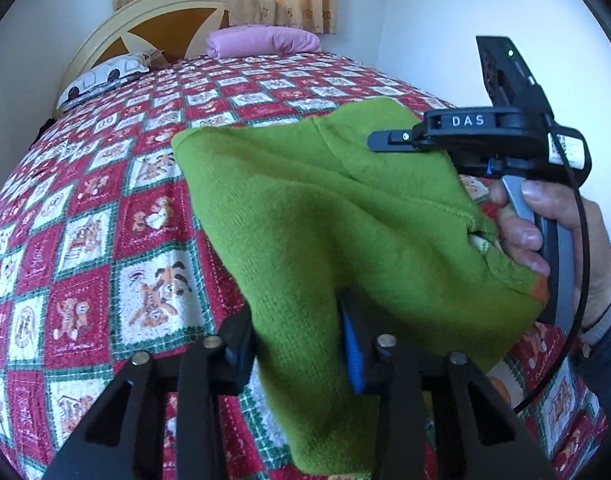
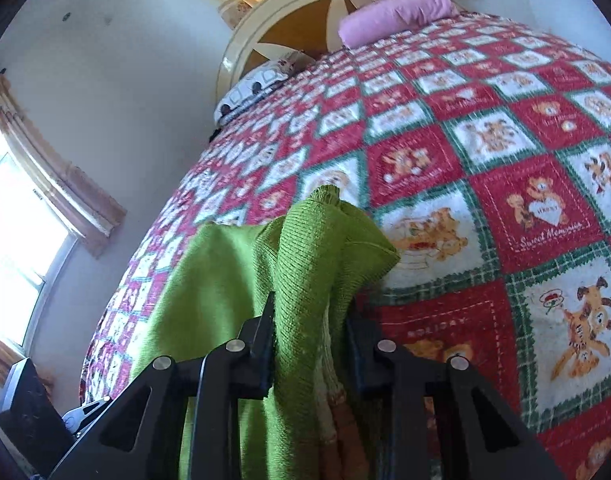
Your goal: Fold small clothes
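A small green knitted garment (image 1: 305, 216) hangs lifted above the red, white and green patterned bedspread (image 1: 105, 184). My left gripper (image 1: 301, 344) is shut on a bunched fold of it, with the blue pad of one finger pressed into the knit. In the left wrist view the right gripper's body (image 1: 477, 136) and the hand holding it appear at the right, with cloth draped under it. My right gripper (image 2: 311, 344) is shut on another bunch of the green garment (image 2: 305, 264). Some striped orange and cream knit shows low between its fingers.
A pink pillow (image 1: 261, 42) and a white patterned pillow (image 1: 105, 76) lie at the head of the bed by the cream headboard (image 1: 153, 12). Curtains hang behind. White walls flank the bed, and a window (image 2: 13, 216) is at left in the right wrist view.
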### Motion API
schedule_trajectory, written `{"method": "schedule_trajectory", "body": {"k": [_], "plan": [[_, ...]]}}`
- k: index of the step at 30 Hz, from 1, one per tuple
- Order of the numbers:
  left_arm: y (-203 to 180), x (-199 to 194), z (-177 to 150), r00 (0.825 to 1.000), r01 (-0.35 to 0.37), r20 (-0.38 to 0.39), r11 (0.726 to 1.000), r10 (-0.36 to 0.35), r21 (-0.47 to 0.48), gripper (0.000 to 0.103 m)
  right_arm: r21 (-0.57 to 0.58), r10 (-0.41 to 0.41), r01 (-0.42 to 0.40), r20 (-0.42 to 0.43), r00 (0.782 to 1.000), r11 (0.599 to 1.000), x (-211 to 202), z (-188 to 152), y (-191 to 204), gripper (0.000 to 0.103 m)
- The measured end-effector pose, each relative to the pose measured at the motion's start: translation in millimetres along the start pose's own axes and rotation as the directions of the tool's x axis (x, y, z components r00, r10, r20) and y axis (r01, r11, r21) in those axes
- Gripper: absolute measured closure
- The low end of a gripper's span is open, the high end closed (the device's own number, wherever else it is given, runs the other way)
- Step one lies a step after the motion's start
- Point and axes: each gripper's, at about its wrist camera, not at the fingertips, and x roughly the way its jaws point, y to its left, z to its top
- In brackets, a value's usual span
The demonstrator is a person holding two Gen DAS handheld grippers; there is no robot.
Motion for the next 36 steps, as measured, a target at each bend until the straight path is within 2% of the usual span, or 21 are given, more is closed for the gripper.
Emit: {"method": "schedule_trajectory", "body": {"k": [6, 15, 36], "plan": [[3.4, -21.5, -6.3, 1.0, -0.002, 0.02, 1.0, 0.002, 0.017, 0.069, -0.023, 0.008, -0.007, 0.026, 1.0, 1.0, -14.5, -3.9, 26.3, 0.075], [23.8, -54.9, -26.2, 0.999, -0.023, 0.042, 1.0, 0.023, 0.005, 0.069, -0.059, 0.057, -0.056, 0.014, 0.998, 0.997, -17.0, -20.4, 65.9, 0.075], [106.8, -118.7, -80.5, 0.987, -0.129, 0.082, 0.983, 0.14, -0.132, 0.07, -0.164, 0.177, -0.187, -0.074, 0.981, 0.969, 28.8, -58.9, 192.9, 0.075]]}}
